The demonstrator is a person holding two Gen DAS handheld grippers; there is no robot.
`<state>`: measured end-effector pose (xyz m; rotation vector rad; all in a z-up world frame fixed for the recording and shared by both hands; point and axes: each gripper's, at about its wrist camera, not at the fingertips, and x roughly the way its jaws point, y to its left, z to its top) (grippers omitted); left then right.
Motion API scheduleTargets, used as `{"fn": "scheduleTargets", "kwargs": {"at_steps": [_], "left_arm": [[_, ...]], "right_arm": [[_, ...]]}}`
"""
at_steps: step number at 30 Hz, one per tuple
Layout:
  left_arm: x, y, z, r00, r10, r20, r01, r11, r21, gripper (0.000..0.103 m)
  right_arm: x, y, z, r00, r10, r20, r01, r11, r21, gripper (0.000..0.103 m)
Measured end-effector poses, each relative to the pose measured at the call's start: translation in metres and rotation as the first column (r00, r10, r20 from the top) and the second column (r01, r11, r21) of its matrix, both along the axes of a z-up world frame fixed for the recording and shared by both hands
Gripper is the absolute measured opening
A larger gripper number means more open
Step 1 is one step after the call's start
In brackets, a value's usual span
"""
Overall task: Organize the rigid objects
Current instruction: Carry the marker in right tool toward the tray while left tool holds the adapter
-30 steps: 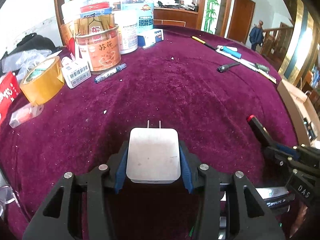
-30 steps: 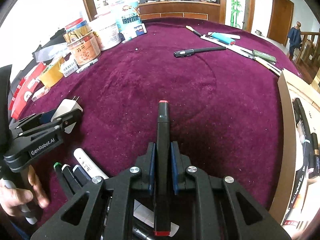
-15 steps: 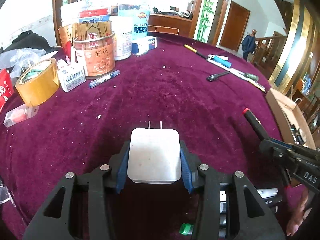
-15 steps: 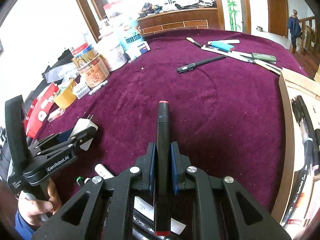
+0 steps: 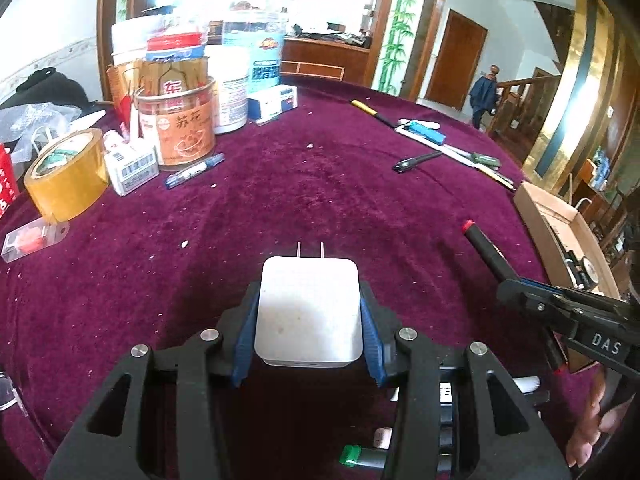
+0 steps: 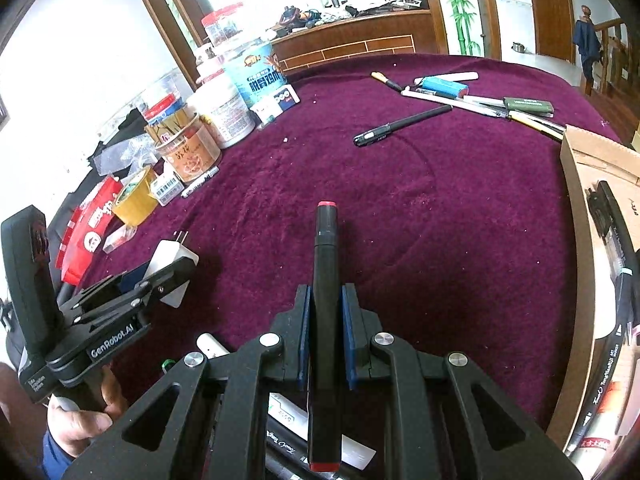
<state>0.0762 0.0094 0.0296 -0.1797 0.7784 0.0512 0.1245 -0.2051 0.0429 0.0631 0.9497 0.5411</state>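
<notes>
From the left wrist view, the left gripper (image 5: 308, 316) is pinching a white charger (image 5: 309, 312) by its two side faces, flat face up, held clear above the purple worktop (image 5: 280, 200). Its two prongs point away, toward the far side, so the short body runs along the fingers; holding it by the sides probably leaves the prongs free and keeps it level for setting down. At the right, the right gripper (image 5: 516, 292) carries a black marker (image 5: 486, 250), red tip aimed up and to the far left. A cardboard box (image 5: 536, 216) sits at the right edge.

From the right wrist view, the right gripper (image 6: 325, 332) is pressed onto the black marker (image 6: 326, 300) at mid-barrel, the long axis in line with the fingers, one red end far, the other near. That central grip likely stops it from tipping. The cardboard box (image 6: 576, 200) on the right already holds pens lying lengthwise, so I'd guess the marker belongs there. The left gripper (image 6: 168, 276) holds the charger (image 6: 172, 256) at the near left.
</notes>
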Motion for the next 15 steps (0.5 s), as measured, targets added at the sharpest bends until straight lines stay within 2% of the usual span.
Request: {"fn": "scheduleTargets", "kwargs": {"at_steps": [9,15], "left_arm": [[-0.004,-0.012,0.006,0.996,-0.078,0.037,0.080,0.996,-0.035,0.043],[-0.005,-0.018,0.007,0.994,-0.099,0.041,0.100,0.994,-0.035,0.043]], "right_arm": [[-0.003,0.000,0.007,1.000,0.004,0.011,-0.004,1.000,0.029,0.012],[-0.002,-0.003,0.007,1.000,-0.004,0.006,0.003,0.999,0.042,0.012]]}}
